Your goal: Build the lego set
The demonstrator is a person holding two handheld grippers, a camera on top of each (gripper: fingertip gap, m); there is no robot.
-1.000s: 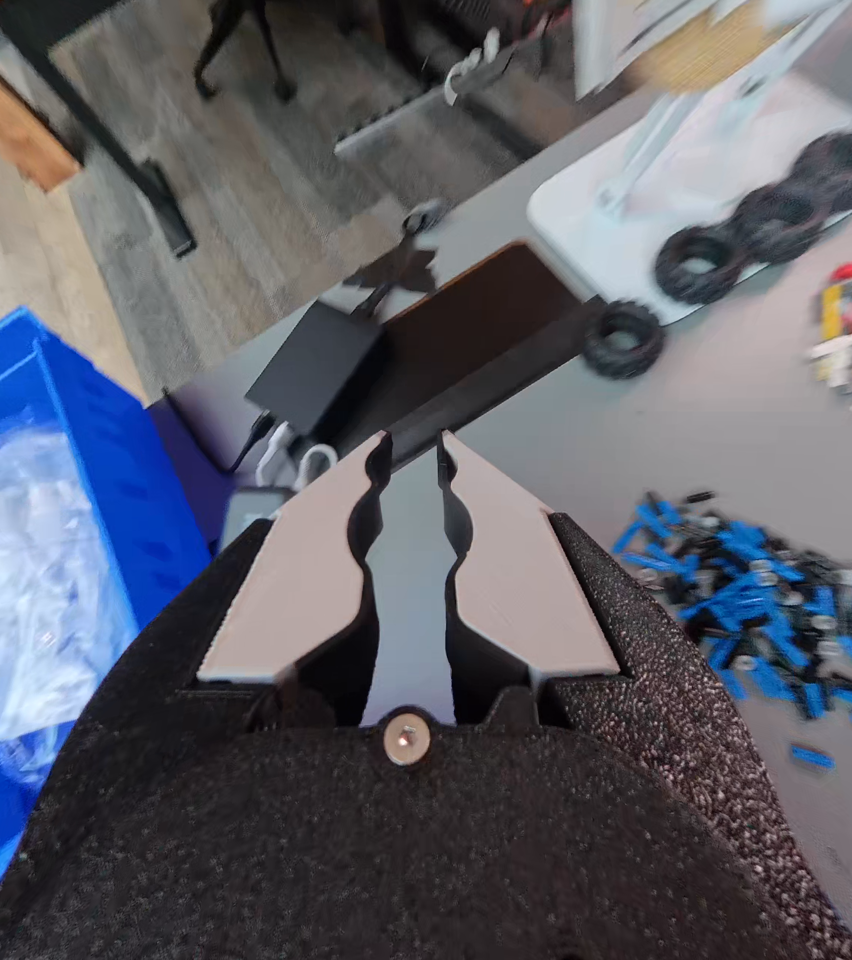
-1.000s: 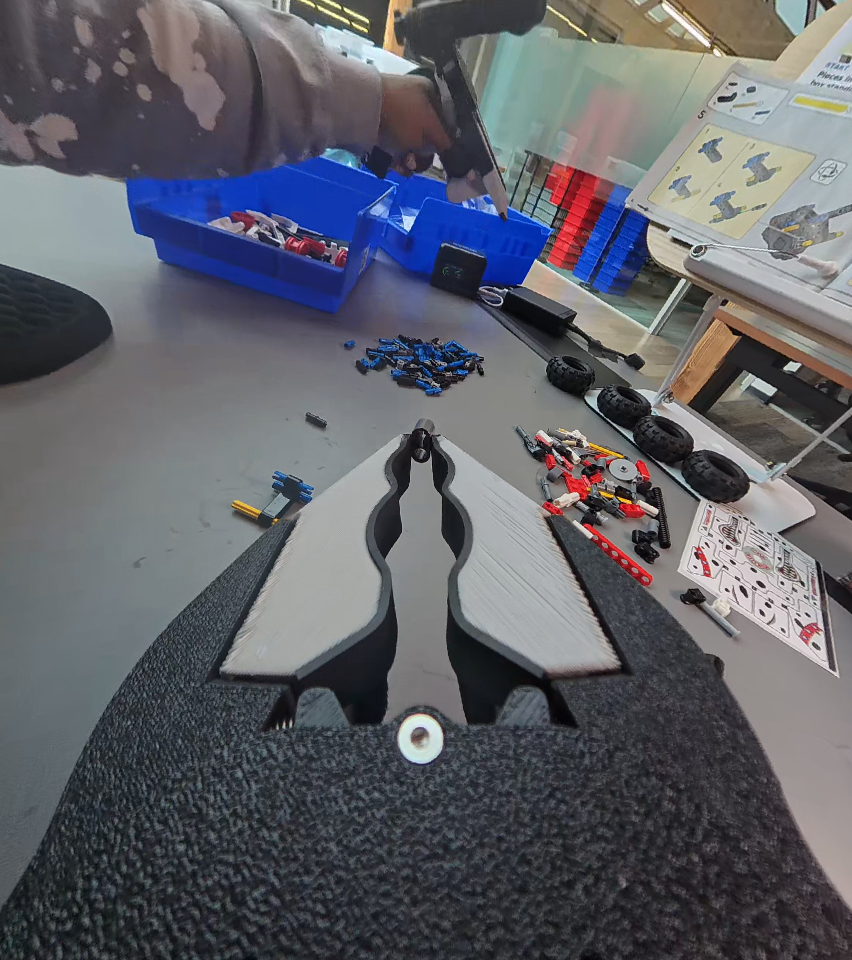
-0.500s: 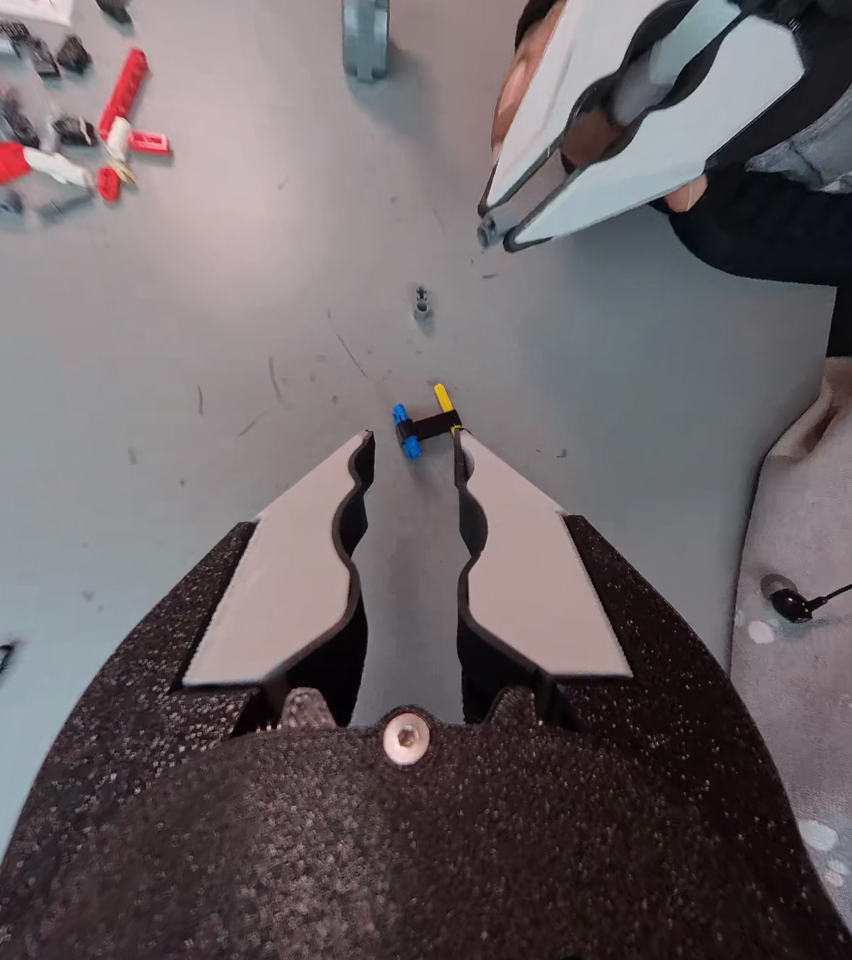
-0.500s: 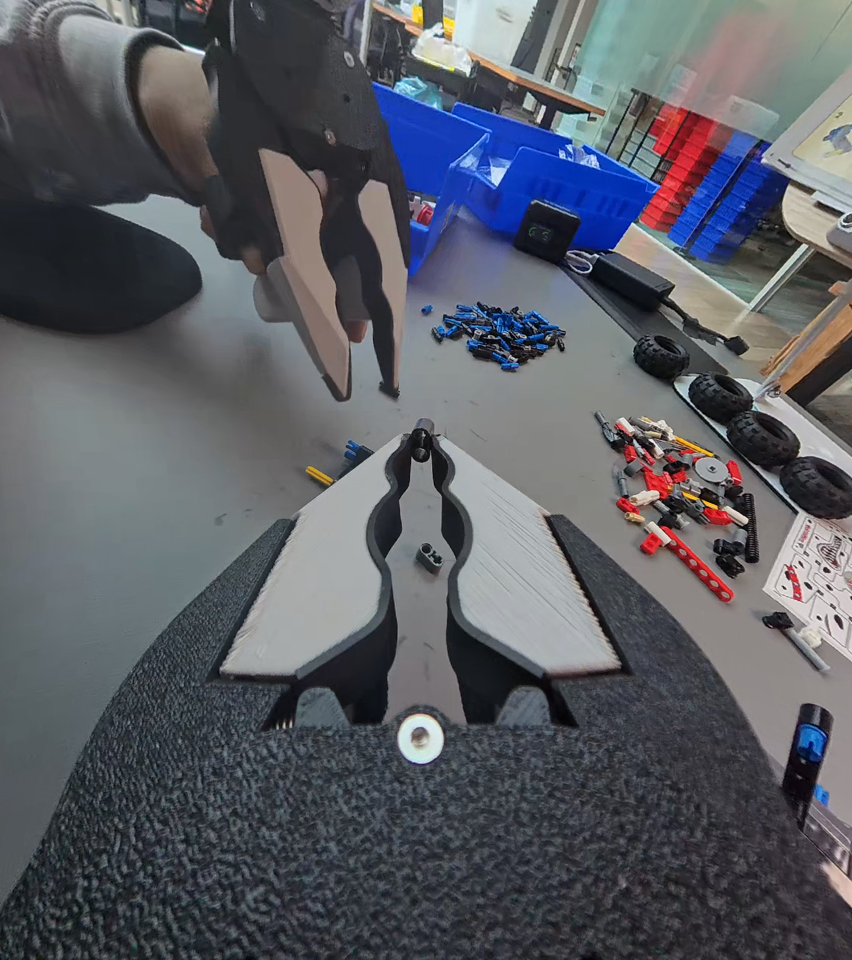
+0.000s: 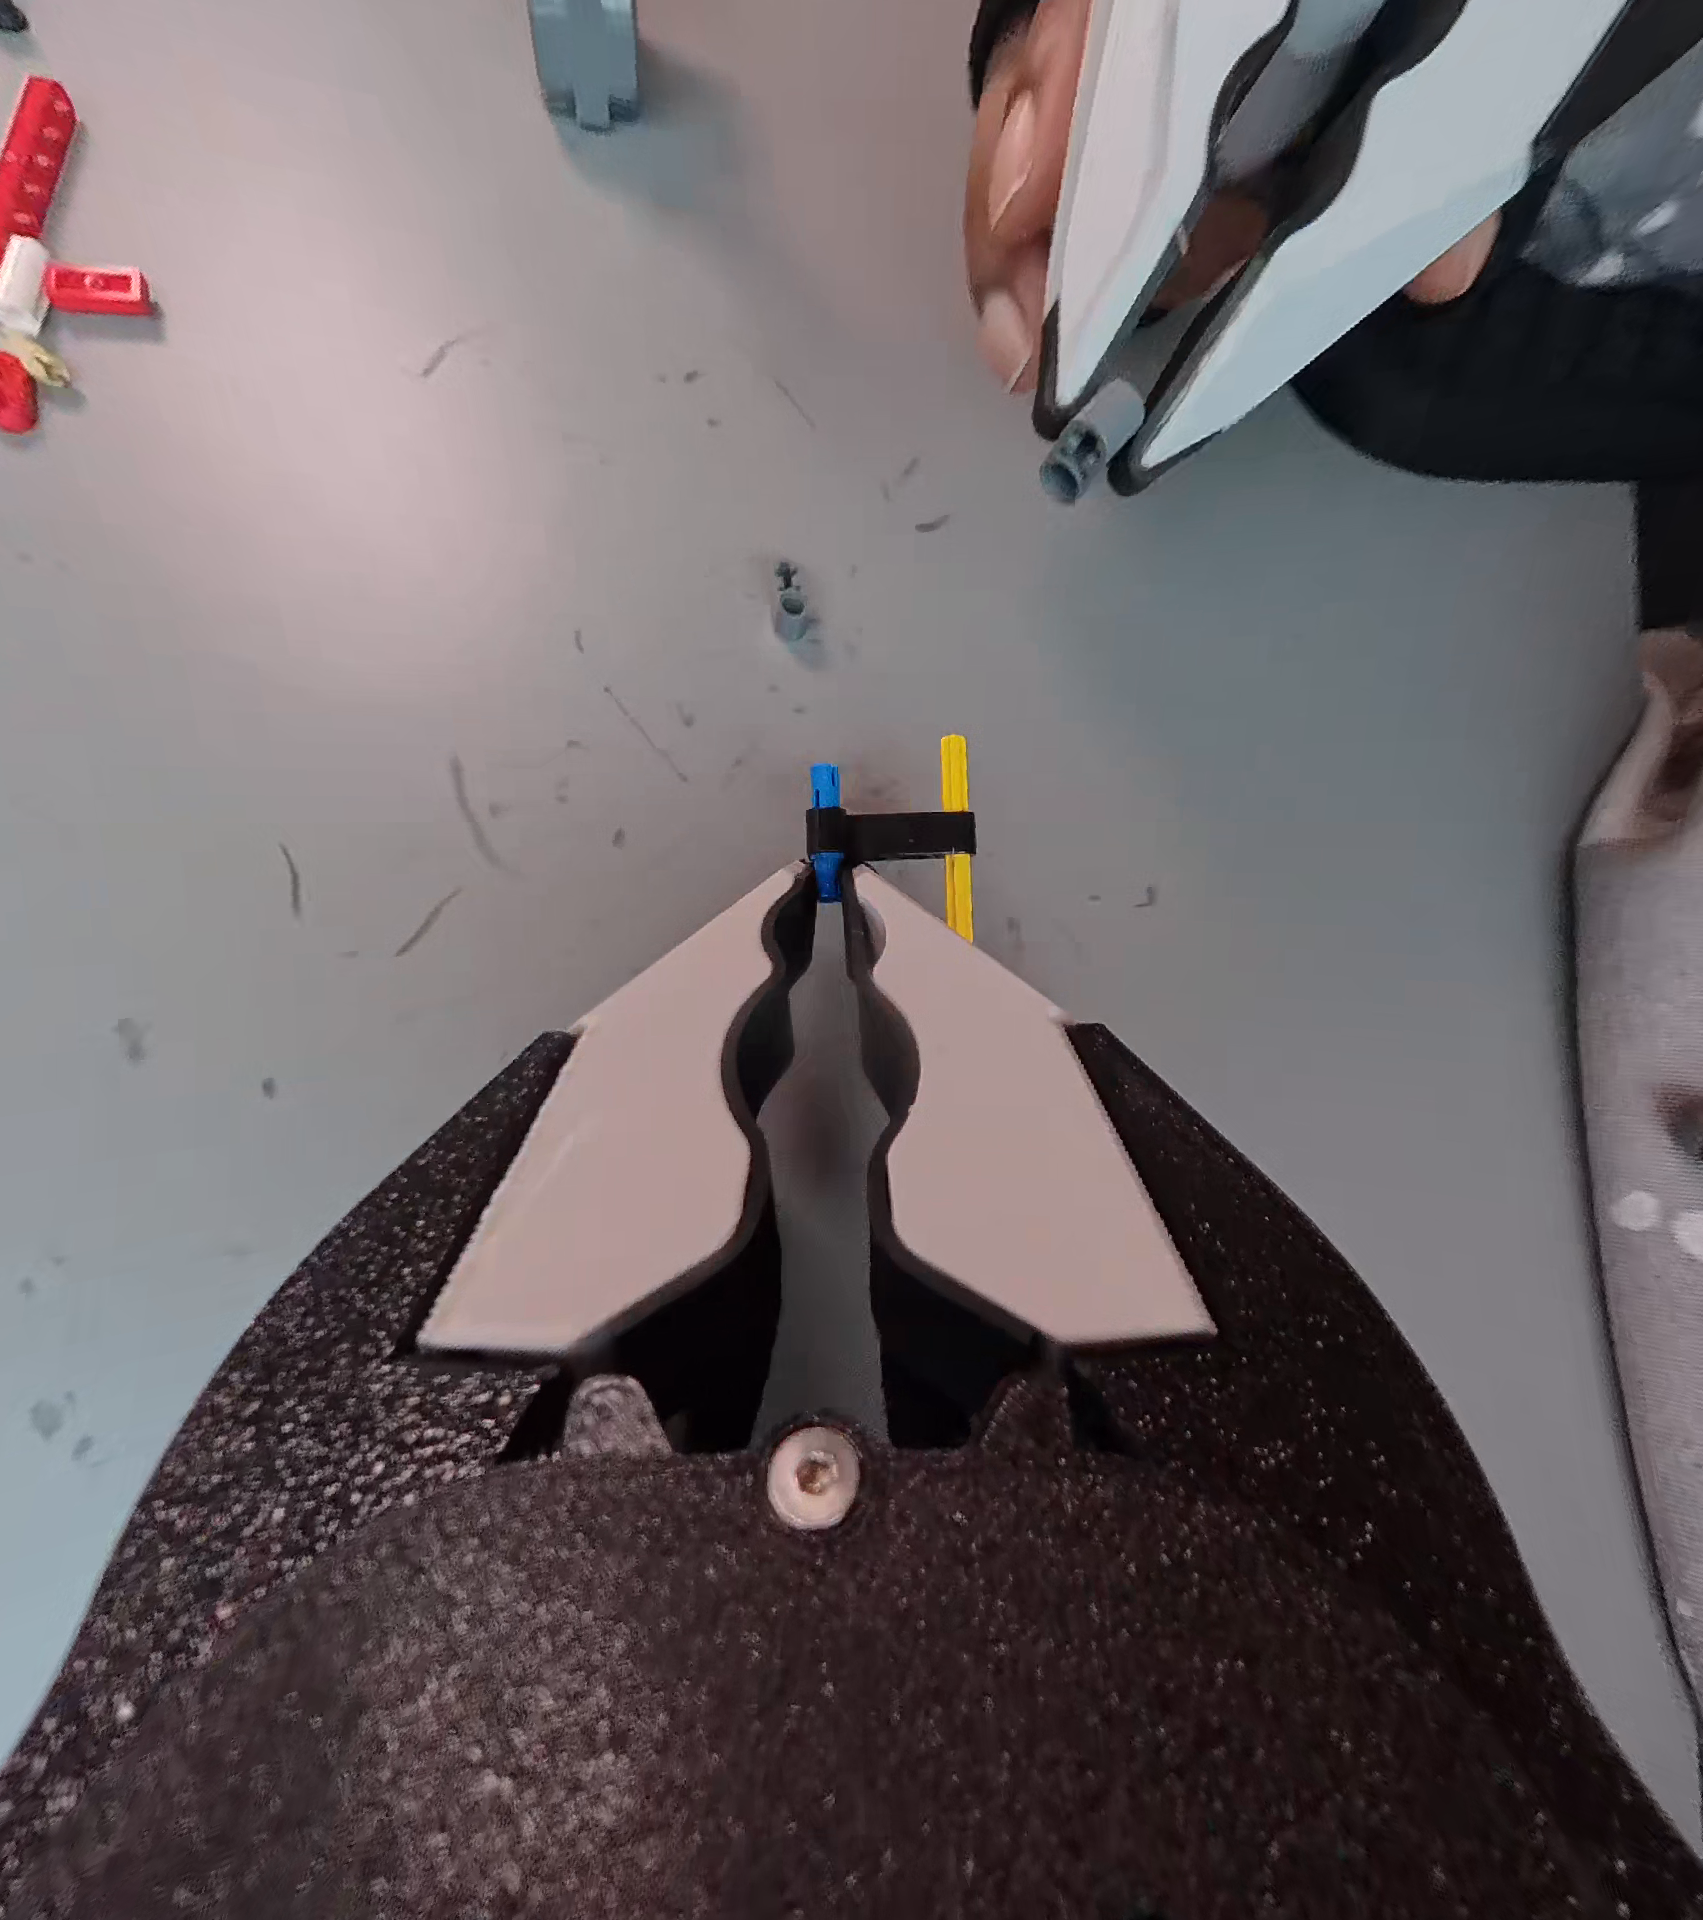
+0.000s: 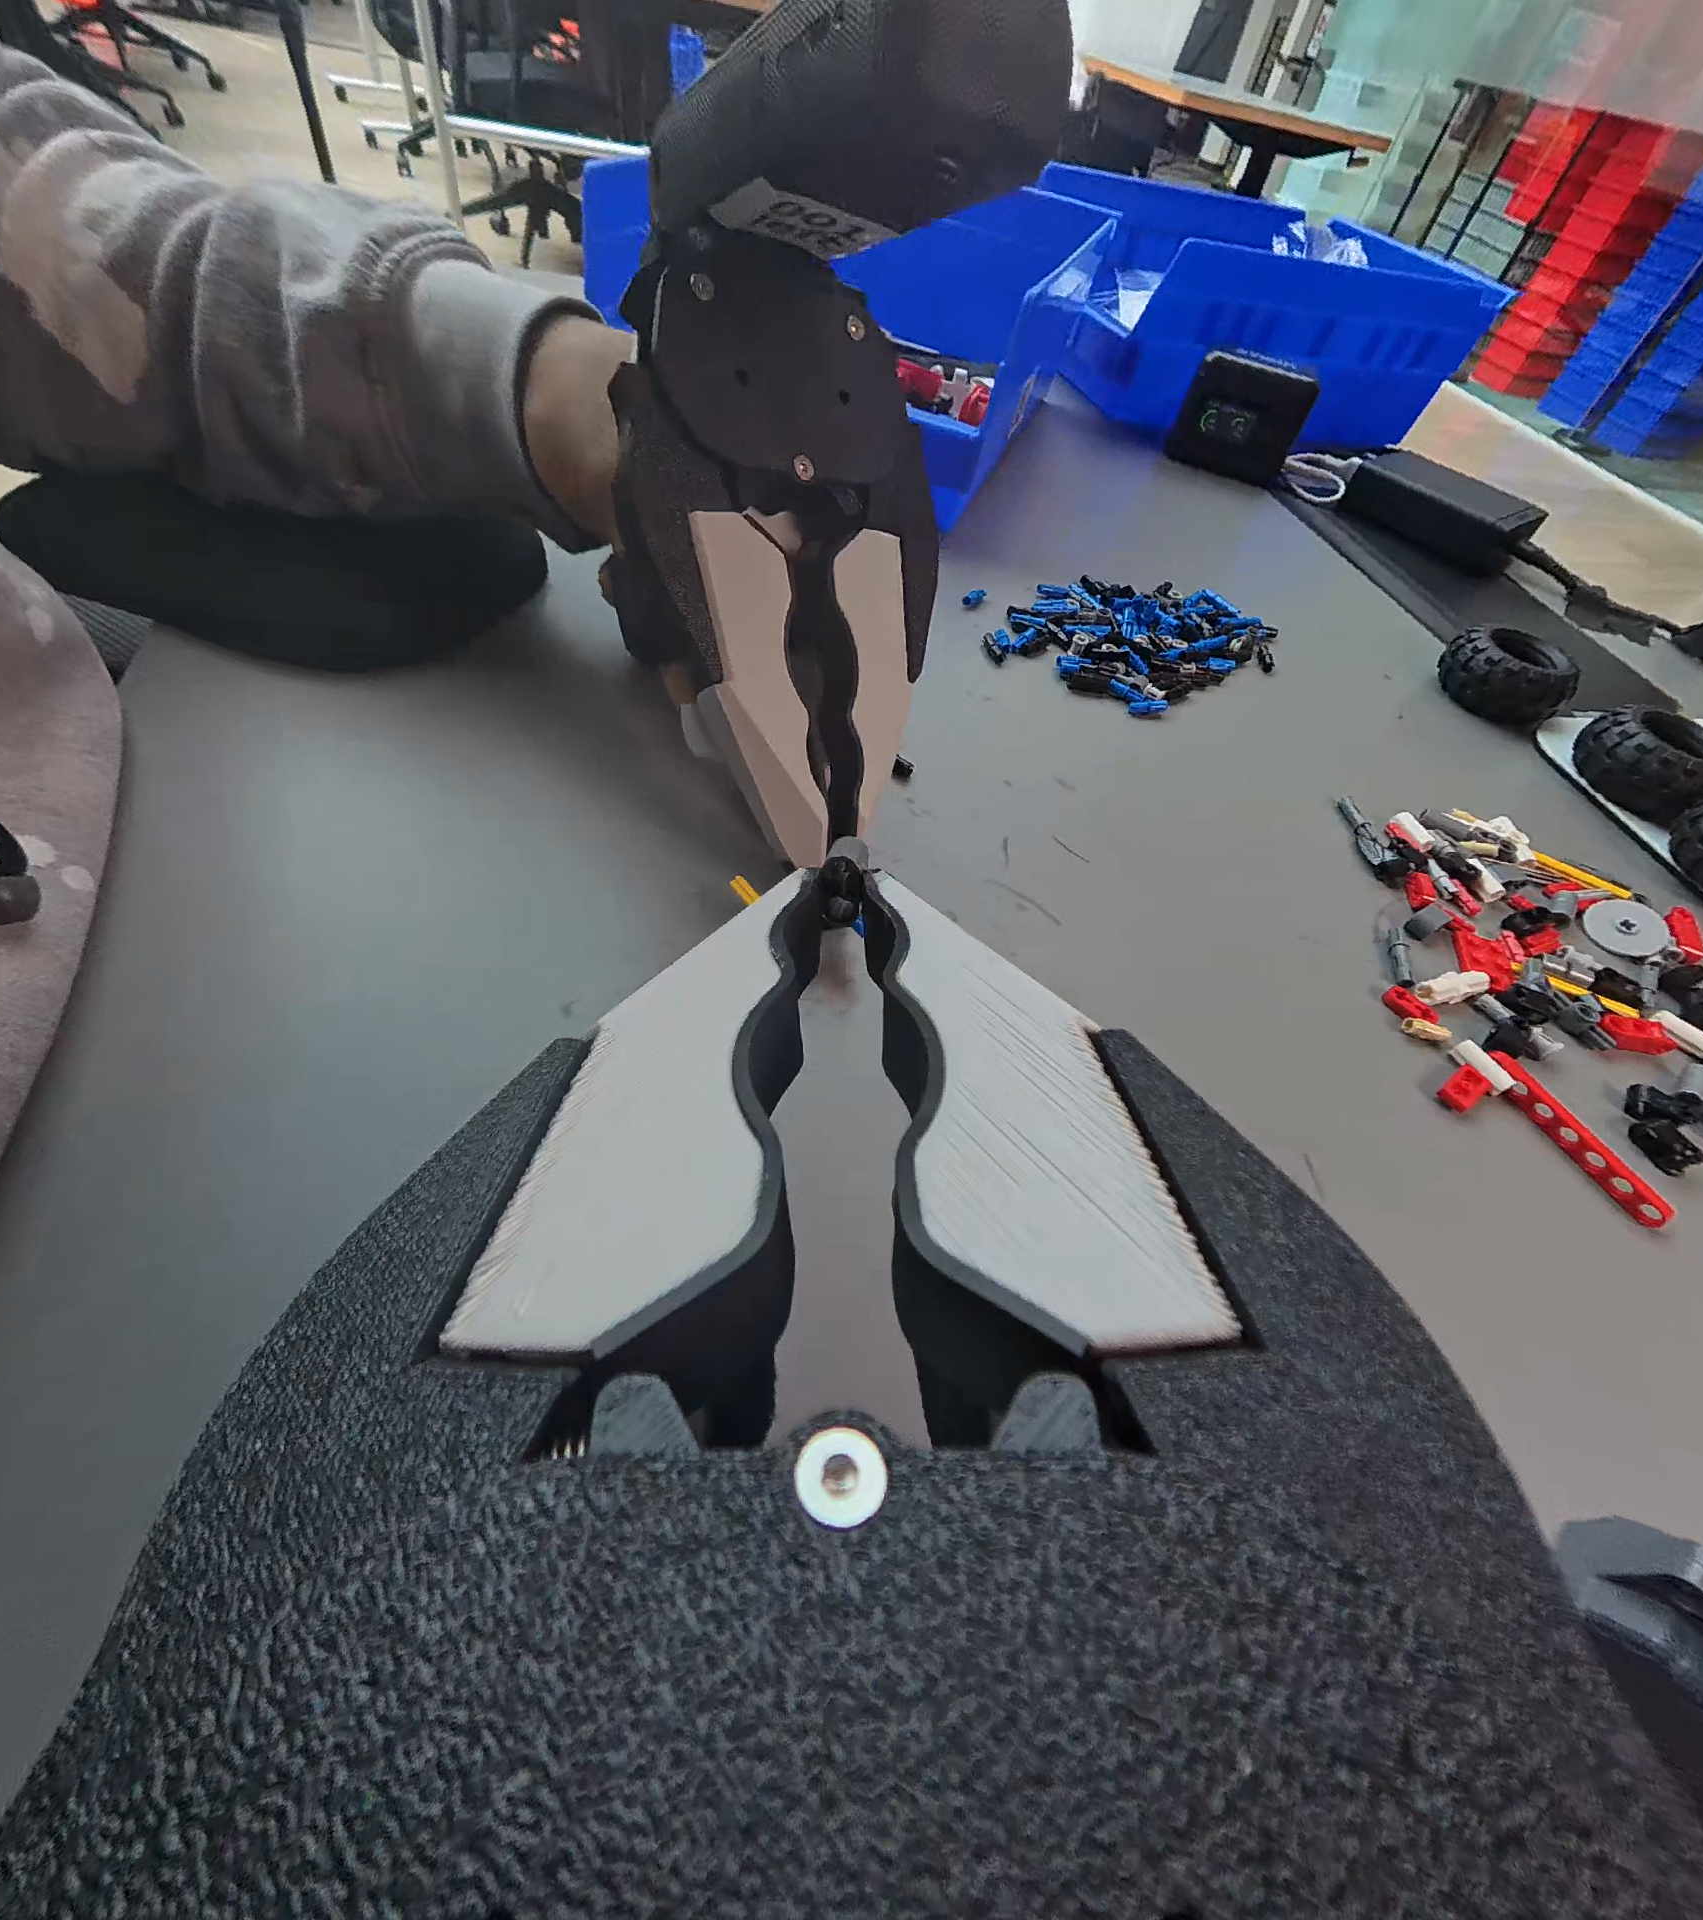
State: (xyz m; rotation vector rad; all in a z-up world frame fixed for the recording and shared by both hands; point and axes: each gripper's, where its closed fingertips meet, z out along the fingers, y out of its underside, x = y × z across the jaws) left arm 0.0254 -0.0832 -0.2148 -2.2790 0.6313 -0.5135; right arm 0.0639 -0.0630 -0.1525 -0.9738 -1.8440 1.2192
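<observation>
Left gripper pinched the light, rigid blue pin; right gripper clamped a small grey tube, mid-table.

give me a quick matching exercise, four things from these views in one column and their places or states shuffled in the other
1. blue plastic pin
2. small grey tubular connector
3. yellow plastic axle
4. pile of blue and black pins

a. loose heap on the grey table
b. pinched by the left gripper
c. through the black beam's far end
d. pinched by the right gripper

Pairs: 1-b, 2-d, 3-c, 4-a
</observation>
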